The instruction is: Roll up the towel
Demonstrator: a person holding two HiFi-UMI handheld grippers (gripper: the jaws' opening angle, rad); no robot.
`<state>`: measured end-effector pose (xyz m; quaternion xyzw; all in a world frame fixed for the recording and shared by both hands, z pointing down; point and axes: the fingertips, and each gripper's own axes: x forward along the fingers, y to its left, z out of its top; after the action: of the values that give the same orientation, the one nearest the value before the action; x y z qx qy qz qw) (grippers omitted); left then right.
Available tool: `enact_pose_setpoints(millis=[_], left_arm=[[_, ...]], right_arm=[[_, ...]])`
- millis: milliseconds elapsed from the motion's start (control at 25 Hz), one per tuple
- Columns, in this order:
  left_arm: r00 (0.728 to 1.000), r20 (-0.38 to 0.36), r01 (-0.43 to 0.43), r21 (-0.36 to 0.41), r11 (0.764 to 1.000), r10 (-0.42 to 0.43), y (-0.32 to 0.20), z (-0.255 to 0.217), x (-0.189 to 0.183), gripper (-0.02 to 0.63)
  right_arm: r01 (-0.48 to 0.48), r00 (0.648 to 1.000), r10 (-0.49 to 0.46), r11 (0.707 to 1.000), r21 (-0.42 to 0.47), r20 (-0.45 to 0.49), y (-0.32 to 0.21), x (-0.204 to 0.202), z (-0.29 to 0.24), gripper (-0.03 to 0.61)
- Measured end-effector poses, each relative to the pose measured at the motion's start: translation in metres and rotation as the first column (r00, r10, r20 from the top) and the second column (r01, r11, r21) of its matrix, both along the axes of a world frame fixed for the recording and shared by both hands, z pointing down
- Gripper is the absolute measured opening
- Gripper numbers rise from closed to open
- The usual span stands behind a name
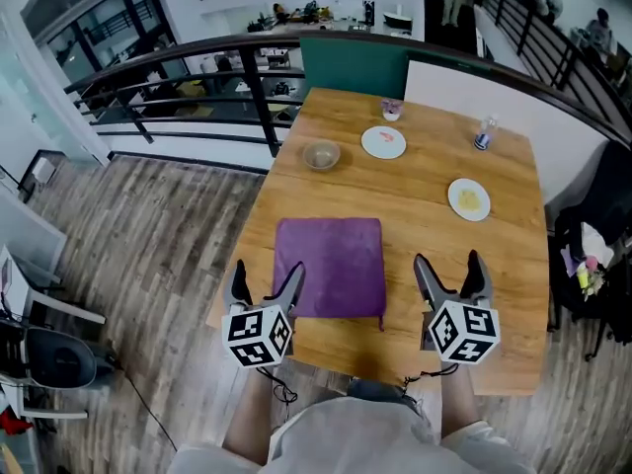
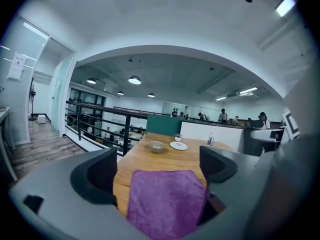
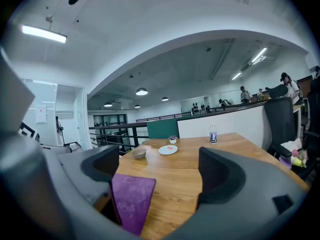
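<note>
Left gripper: I've got my left gripper (image 1: 267, 270) low over the near edge of the table (image 1: 425, 225), and its jaws stand wide apart with nothing clamped.
Between the left jaws: I see the purple towel (image 1: 329, 267) filling most of the gap, lying flat, with bare wood showing along the left jaw's side.
Left contact: from the head view, the right jaw's tip sits over the towel's near left corner. I can't tell if it touches the cloth. Neither pad presses on it.
Right gripper: my right gripper (image 1: 447, 261) is wide open too, about as spread as the left, and it holds nothing.
Between the right jaws: mostly bare tabletop. The towel's right edge shows just beside the left jaw, low in the gap.
Right contact: from the head view, this gripper is clear of the towel, with a strip of wood between its left jaw and the cloth.
Towel: spread out square and unrolled between the two grippers, its near edge close to the table's near edge.
Ahead of the jaws: well beyond the towel I see a bowl (image 1: 321, 154), a white plate (image 1: 383, 142) beside it, and a small bottle (image 1: 483, 134) farther right. A second plate (image 1: 468, 199) sits ahead of the right jaws.
</note>
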<state>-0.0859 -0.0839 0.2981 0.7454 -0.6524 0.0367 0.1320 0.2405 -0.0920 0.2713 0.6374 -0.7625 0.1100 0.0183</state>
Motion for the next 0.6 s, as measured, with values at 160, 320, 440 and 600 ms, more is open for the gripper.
enact_pose_setpoints(millis=[160,320,440,600], left_arm=[[0.999,0.007,0.033,-0.032,0.999,-0.033,-0.012,0.009,0.002,0.520],[0.999,0.008,0.053,-0.067,0.996,-0.052,-0.021,0.021,-0.005,0.521],[0.999,-0.003,0.051,-0.087,0.995,-0.051,-0.029,0.033,-0.012,0.520],[1.000,-0.008,0.014,-0.096,0.995,-0.015,-0.033,0.039,-0.021,0.520]], right_arm=[[0.048,0.999,-0.048,0.998,-0.042,0.010,-0.027,0.001,0.018,0.497],[0.100,0.995,-0.100,0.991,-0.089,0.013,-0.046,-0.015,0.034,0.495],[0.125,0.992,-0.126,0.986,-0.113,-0.004,-0.057,-0.029,0.043,0.494],[0.151,0.987,-0.156,0.979,-0.134,-0.030,-0.060,-0.046,0.048,0.488]])
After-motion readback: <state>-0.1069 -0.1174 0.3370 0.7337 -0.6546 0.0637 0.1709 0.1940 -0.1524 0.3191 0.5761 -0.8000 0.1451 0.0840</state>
